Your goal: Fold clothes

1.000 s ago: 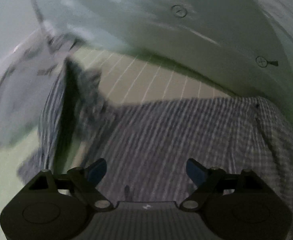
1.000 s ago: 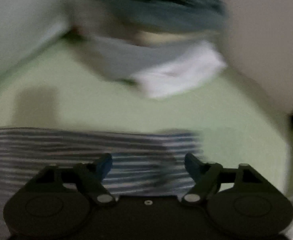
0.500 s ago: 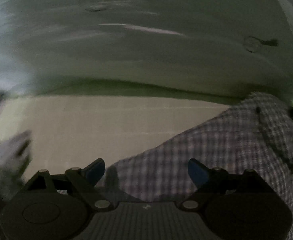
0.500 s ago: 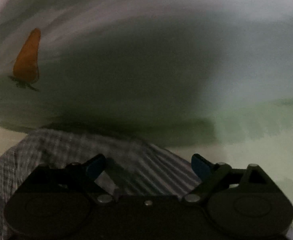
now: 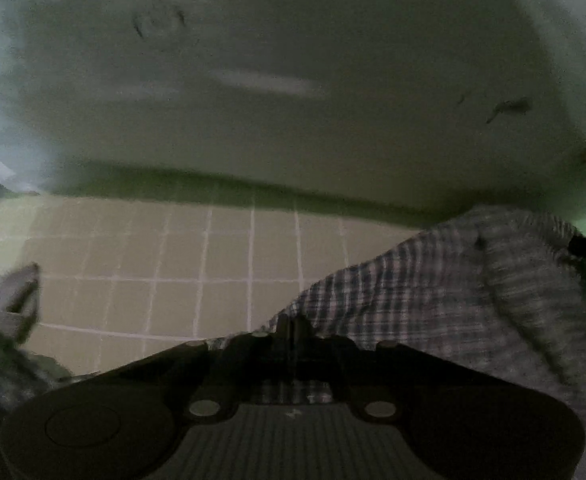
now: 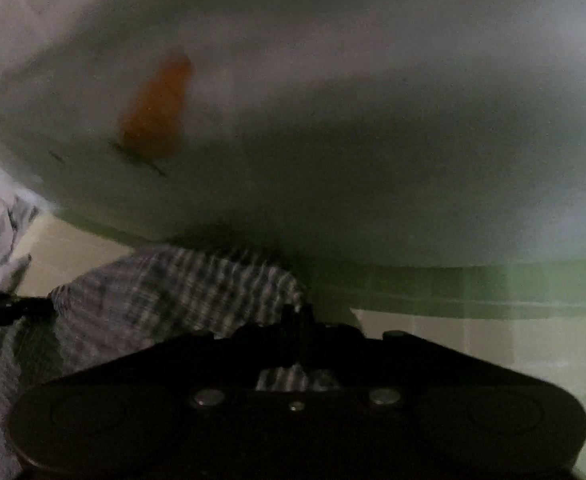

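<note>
Bedding first: a pale, cream-white pillow or quilt (image 5: 293, 128) printed with an orange carrot shape (image 6: 157, 108) rises behind a beige sheet crossed by thin white grid lines (image 5: 197, 264). Spread on that sheet lies the grey-and-white checked cotton shirt (image 5: 473, 300), thin, soft and limp, so it will likely sag and crease unless taken by its edges at two well-separated spots. Both the left gripper (image 5: 293, 330) and the right gripper (image 6: 297, 320) are clamped tight on the hem, fabric pinched between each one's fingers.
</note>
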Tool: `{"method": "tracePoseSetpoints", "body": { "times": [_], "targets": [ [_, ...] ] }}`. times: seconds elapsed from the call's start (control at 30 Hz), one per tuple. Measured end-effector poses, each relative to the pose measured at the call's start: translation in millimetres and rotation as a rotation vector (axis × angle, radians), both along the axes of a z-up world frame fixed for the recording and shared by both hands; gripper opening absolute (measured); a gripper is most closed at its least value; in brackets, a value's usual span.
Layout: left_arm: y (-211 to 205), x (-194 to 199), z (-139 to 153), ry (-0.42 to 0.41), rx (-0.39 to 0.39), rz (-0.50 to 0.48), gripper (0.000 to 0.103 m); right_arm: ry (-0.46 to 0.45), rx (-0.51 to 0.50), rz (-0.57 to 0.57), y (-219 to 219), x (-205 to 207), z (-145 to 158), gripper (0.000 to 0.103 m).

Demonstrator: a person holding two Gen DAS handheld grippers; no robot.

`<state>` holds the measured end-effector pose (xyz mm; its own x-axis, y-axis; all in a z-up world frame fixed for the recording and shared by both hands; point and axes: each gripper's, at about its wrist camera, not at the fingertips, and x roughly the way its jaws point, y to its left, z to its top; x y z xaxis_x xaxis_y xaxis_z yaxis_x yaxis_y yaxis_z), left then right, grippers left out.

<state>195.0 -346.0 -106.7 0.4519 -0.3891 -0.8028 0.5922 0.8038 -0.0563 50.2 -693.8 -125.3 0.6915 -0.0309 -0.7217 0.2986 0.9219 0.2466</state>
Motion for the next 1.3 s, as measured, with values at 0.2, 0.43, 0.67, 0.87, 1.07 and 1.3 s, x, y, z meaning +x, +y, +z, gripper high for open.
{"method": "tracePoseSetpoints", "body": {
  "times": [0.2, 0.43, 0.67, 0.87, 1.07, 1.3],
  "targets": [
    [42.0, -61.2, 40.2, -0.026, -0.059, 0.014, 0.001, -0.098, -0.024, -0.039, 38.8, -84.4, 49.4, 0.002],
    [71.4, -134.0, -10.8, 0.14, 0.019, 0.059, 0.001, 0.048, 0.035, -0.126, 78.6, -178.1, 8.7, 0.002],
    [96.5, -145.4, -7.6, 0.226, -0.09, 0.164, 0.022, 0.174, 0.036, -0.164, 112.6, -208.3, -16.0, 0.008],
    [80.5, -127.1, 34.1, 0.081, -0.186, 0.141, 0.055, 0.02, 0.084, -0.239, 101.0, -196.2, 22.4, 0.042],
    [30.3, -117.1, 26.5, 0.081, -0.137, 0.053, 0.064, -0.002, 0.045, -0.241, 119.8, -145.8, 25.3, 0.056],
    [-18.2, -123.6, 1.4, 0.053, -0.03, -0.103, 0.069, 0.02, 0.086, -0.233, 140.3, -122.0, 20.1, 0.064]
  ]
}}
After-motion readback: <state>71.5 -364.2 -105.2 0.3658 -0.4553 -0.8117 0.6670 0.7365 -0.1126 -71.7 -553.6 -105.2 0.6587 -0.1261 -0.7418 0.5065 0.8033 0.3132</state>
